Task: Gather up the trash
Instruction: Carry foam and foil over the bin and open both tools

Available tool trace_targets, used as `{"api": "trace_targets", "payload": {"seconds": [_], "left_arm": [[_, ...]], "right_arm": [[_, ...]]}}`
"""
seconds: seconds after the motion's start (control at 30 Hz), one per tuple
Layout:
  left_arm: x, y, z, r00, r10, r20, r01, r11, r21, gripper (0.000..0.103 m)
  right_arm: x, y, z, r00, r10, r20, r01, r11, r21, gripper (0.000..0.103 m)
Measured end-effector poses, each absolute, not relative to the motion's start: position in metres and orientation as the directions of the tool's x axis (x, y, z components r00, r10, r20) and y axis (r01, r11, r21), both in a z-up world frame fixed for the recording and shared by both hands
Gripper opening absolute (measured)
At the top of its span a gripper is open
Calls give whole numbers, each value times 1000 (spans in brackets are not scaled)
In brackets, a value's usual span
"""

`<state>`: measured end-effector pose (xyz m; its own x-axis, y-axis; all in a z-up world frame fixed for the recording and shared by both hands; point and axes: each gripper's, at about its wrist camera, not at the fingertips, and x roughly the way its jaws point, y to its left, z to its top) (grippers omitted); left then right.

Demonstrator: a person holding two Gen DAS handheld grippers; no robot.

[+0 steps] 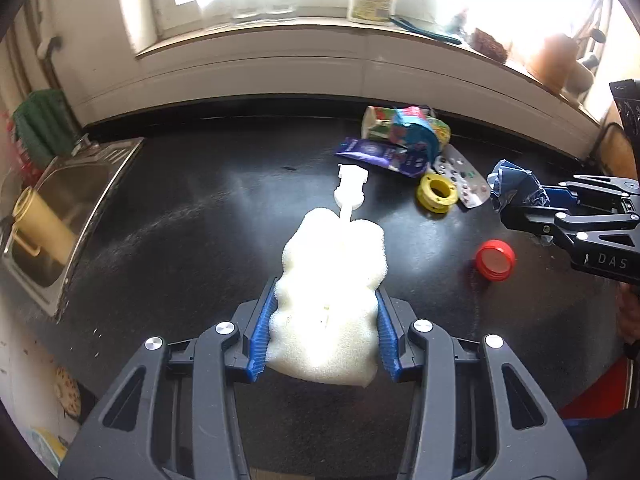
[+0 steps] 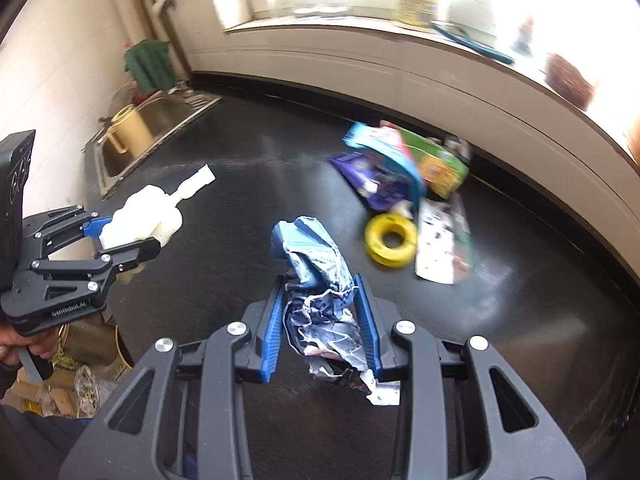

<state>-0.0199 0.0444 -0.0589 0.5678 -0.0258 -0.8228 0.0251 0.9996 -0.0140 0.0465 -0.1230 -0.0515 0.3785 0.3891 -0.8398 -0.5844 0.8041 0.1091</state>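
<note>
My left gripper is shut on a white foam sponge brush, its plastic handle pointing away, held above the black counter; it also shows in the right wrist view. My right gripper is shut on a crumpled blue and silver wrapper, also seen in the left wrist view. On the counter lie a yellow tape ring, a red cap, a blister pack, a purple packet and colourful cartons.
A steel sink with a yellow mug is at the left. A windowsill with a jar and pots runs behind the counter. Boxes and trash sit on the floor at lower left.
</note>
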Motion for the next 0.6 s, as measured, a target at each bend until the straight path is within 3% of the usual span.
{"api": "trace_targets", "payload": {"seconds": [0.37, 0.6], "left_arm": [[-144, 165, -72, 493, 262, -829, -460, 888, 7, 44], [-230, 222, -105, 375, 355, -857, -704, 710, -14, 44]], "right_arm": [[-9, 68, -65, 111, 519, -847, -875, 456, 164, 34], [-82, 167, -95, -95, 502, -859, -944, 228, 238, 34]]}}
